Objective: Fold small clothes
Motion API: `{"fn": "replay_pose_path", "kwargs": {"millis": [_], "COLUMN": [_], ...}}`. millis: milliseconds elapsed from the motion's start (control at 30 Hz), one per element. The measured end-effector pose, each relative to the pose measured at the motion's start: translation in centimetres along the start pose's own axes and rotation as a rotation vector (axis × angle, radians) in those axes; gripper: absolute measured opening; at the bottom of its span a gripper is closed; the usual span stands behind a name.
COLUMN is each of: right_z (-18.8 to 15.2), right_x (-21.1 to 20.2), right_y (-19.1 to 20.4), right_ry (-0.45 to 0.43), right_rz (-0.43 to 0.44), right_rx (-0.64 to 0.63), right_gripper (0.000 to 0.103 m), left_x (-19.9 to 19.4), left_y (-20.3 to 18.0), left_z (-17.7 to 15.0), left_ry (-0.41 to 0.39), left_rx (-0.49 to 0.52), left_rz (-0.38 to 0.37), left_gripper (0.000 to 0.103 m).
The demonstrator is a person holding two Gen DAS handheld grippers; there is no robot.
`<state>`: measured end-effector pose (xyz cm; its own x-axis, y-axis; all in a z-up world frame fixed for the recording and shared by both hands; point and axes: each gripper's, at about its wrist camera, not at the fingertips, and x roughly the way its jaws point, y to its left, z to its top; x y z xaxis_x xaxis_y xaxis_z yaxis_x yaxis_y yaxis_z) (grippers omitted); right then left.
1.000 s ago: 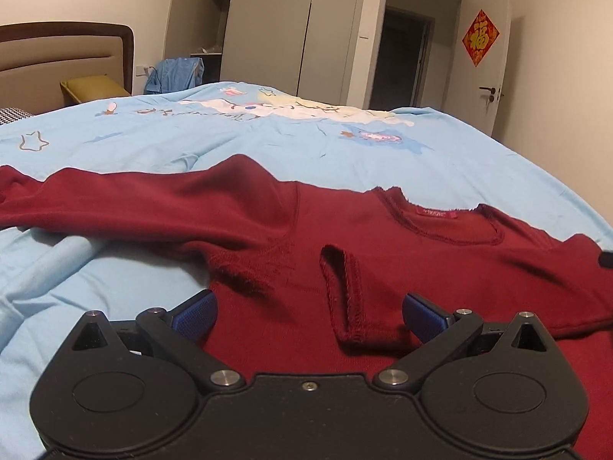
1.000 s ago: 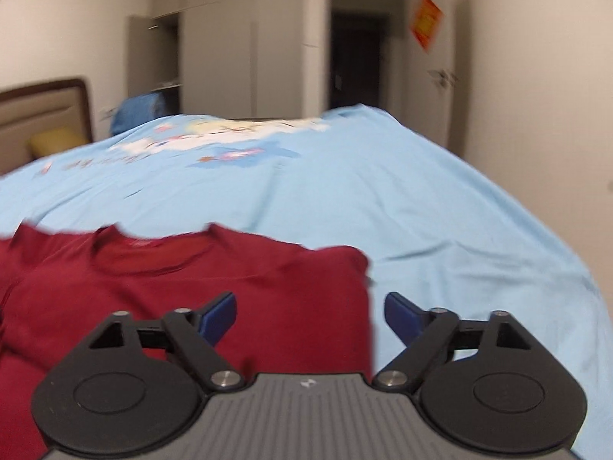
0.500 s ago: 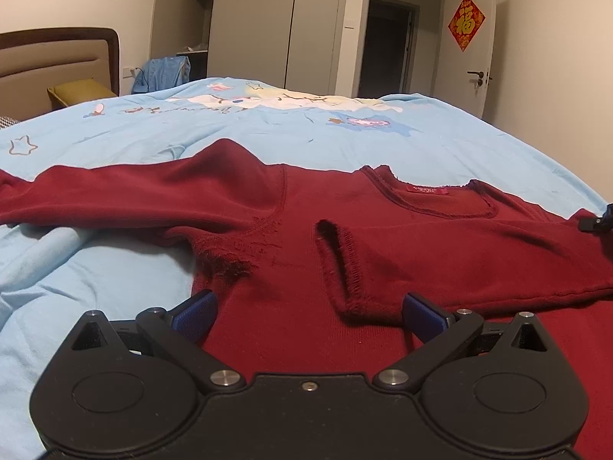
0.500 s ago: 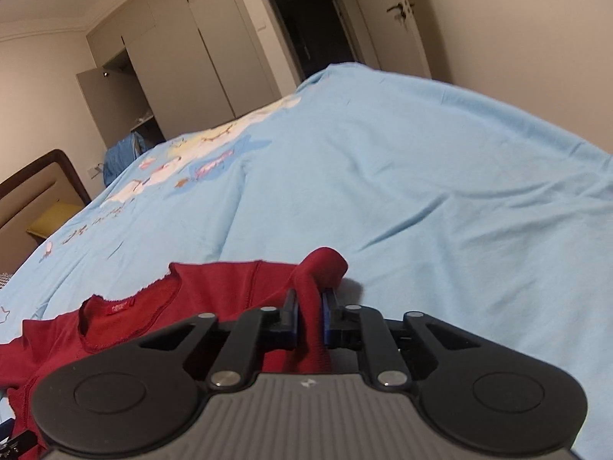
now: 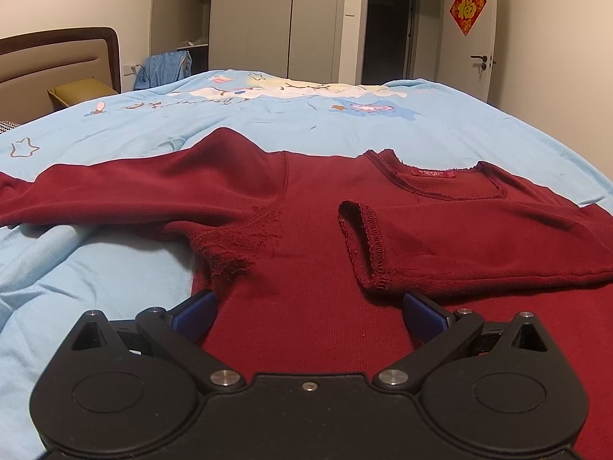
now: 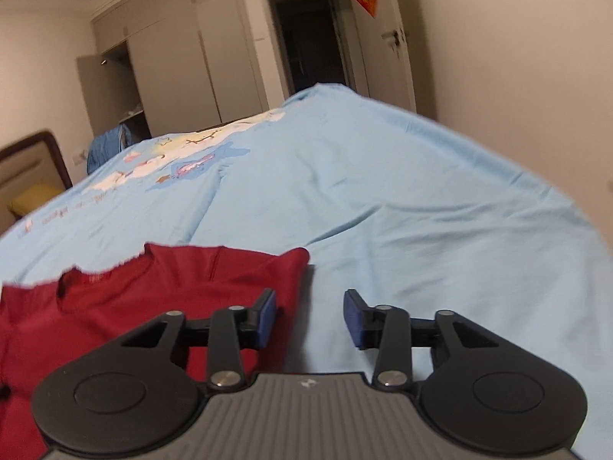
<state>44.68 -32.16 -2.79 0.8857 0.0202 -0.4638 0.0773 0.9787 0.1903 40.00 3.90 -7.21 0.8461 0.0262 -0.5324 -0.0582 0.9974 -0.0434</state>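
Left wrist view. Dark red long-sleeved knit top [image 5: 314, 230] spread flat on light blue printed bed sheet [image 5: 345, 119], neckline with pink label [image 5: 433, 173] on the far side of the top. One sleeve [image 5: 115, 195] stretched straight out to the left of the label across the sheet. Other sleeve [image 5: 479, 245] folded inward over the chest, its stitched cuff [image 5: 364, 245] lying just below and left of the label, touching the body fabric. Rough, pilled patch at the underarm left of the cuff. Left gripper [image 5: 308, 316] low over the lower body of the top, blue-padded fingers [image 5: 193, 312] spread wide, nothing between them; whether pads touch the fabric cannot be told. Beyond the top: brown padded headboard [image 5: 57, 61], grey wardrobe [image 5: 253, 19], white door with red diamond paper decoration [image 5: 467, 7].

Right wrist view (somewhat blurred). Same dark red top [image 6: 134, 306] at lower left, neckline at its far edge, folded corner nearest the gripper. Right gripper [image 6: 309, 316] spread apart, holding nothing; one blue pad [image 6: 267, 318] over the edge of the top, the other over bare sheet [image 6: 421, 211]. Contact with fabric cannot be told. Same wardrobe [image 6: 184, 61] and dark doorway [image 6: 306, 38] beyond the bed.
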Motion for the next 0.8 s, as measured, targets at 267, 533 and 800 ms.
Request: {"fn": "replay_pose_path", "kwargs": {"millis": [267,533,800], "right_z": [-4.4,-4.8,-5.3], "right_x": [-5.6,-3.6,-2.9], "right_y": [1.3,3.9,4.0], "right_ry": [-0.011,-0.044,-0.030], "right_rz": [-0.033,-0.026,-0.046], "right_rx": [-0.199,-0.267,-0.294], "right_gripper": [0.053,0.051,0.007], "left_x": [0.0,0.0,0.0], "left_y": [0.0,0.0,-0.1], "left_z": [0.0,0.0,0.0], "left_ry": [-0.001,-0.001,-0.003], "left_rx": [0.001,0.002,0.003], "left_rz": [0.001,0.002,0.003], "left_gripper": [0.103,0.103,0.103]}}
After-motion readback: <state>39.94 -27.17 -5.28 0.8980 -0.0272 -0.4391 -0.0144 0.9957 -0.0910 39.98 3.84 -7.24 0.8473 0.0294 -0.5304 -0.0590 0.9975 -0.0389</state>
